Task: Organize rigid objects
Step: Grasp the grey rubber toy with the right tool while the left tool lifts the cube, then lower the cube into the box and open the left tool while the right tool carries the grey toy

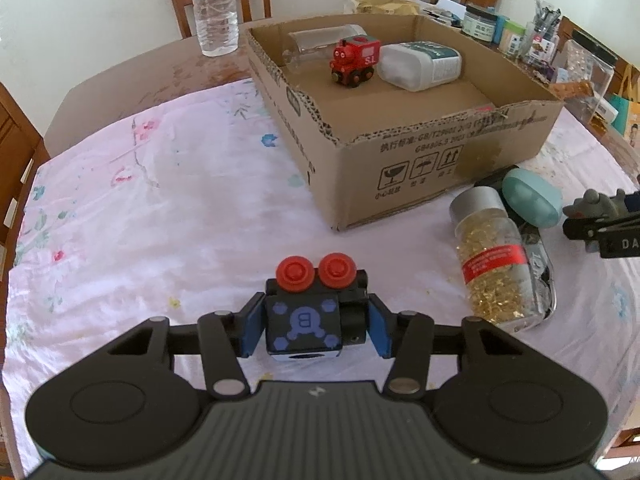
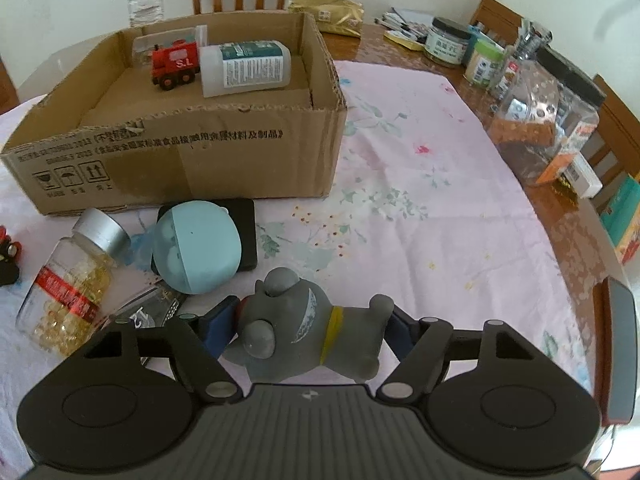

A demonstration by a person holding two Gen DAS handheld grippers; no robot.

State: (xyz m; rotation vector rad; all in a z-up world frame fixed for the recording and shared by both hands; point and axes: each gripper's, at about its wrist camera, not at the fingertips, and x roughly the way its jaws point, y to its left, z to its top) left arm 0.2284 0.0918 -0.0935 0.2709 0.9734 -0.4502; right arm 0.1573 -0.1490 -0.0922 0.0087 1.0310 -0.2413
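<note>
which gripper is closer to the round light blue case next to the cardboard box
Right. The right gripper, holding a grey toy figure, is just beside the light blue case. The left gripper, shut on a black toy block, sits farther away.

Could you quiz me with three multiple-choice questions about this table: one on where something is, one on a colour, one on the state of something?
1. Where is the red toy train?
A. inside the cardboard box
B. on the cloth
C. on a chair

2. What colour are the two round knobs on the toy block?
A. blue
B. red
C. yellow

3. How is the capsule bottle?
A. upright
B. lying on its side
C. in the box

Answers: 1 A, it stands beside a white bottle there; 2 B, both are red; 3 B, it lies on the cloth.
</note>
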